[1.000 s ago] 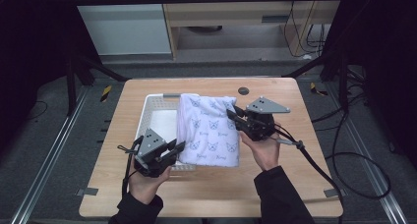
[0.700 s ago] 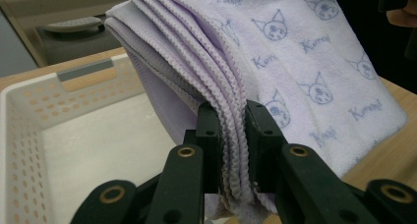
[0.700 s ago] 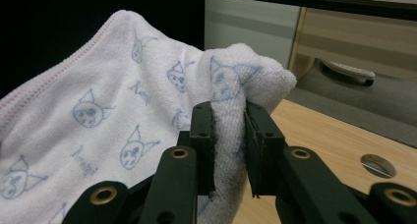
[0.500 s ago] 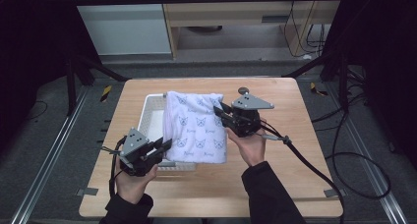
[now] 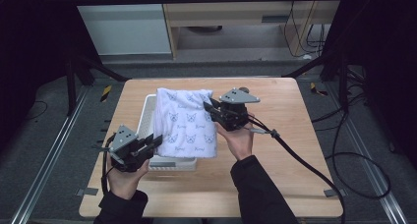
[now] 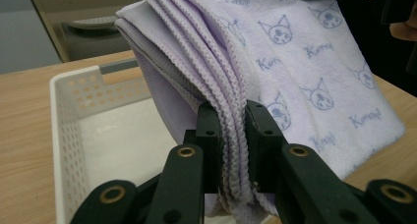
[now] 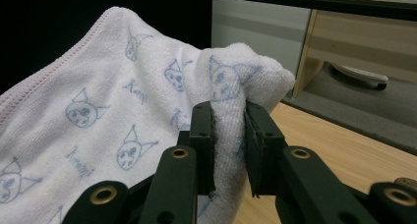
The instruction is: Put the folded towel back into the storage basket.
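Observation:
A folded pale lilac towel (image 5: 187, 123) printed with cat faces hangs stretched over a white perforated basket (image 5: 148, 111) on the wooden table. My left gripper (image 5: 155, 140) is shut on the towel's near left edge, and in the left gripper view its jaws pinch several stitched layers (image 6: 231, 135). My right gripper (image 5: 209, 108) is shut on the far right corner; in the right gripper view the terry cloth (image 7: 228, 121) bunches between the pads. The towel (image 6: 314, 62) slopes down toward the table on its right side.
The basket's floor (image 6: 123, 140) lies bare under the towel. A small dark round object (image 7: 405, 183) sits on the table far right of the right gripper. Cables (image 5: 295, 155) trail from the right gripper across the table's right half. A cabinet (image 5: 236, 17) stands beyond the table.
Both hands have carried the towel to the left, so it now hangs over the basket rather than to its right. Both grips are unchanged.

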Demonstrator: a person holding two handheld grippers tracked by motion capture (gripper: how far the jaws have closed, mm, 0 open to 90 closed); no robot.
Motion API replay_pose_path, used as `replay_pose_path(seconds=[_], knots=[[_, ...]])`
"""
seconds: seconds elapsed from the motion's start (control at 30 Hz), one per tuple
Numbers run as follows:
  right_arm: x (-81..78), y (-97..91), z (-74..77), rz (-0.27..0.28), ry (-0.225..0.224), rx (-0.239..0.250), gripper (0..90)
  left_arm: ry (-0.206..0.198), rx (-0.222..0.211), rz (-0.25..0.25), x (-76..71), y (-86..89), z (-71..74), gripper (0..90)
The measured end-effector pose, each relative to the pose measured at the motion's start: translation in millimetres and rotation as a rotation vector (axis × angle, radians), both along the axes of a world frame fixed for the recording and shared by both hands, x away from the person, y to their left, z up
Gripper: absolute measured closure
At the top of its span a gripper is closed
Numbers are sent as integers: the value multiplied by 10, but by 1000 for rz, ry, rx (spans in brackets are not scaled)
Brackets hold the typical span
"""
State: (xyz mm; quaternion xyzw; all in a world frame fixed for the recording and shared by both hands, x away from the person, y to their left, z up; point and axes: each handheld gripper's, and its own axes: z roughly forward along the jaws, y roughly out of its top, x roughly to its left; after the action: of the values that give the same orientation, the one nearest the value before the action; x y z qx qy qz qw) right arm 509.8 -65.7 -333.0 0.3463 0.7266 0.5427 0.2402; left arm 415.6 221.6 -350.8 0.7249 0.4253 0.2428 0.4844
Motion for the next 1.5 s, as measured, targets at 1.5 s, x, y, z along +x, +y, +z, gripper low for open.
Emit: replay_pose_path(seconds=[1.5], knots=[[501, 739, -241, 31, 45, -42, 758, 73, -4, 148, 310, 524, -220, 774]])
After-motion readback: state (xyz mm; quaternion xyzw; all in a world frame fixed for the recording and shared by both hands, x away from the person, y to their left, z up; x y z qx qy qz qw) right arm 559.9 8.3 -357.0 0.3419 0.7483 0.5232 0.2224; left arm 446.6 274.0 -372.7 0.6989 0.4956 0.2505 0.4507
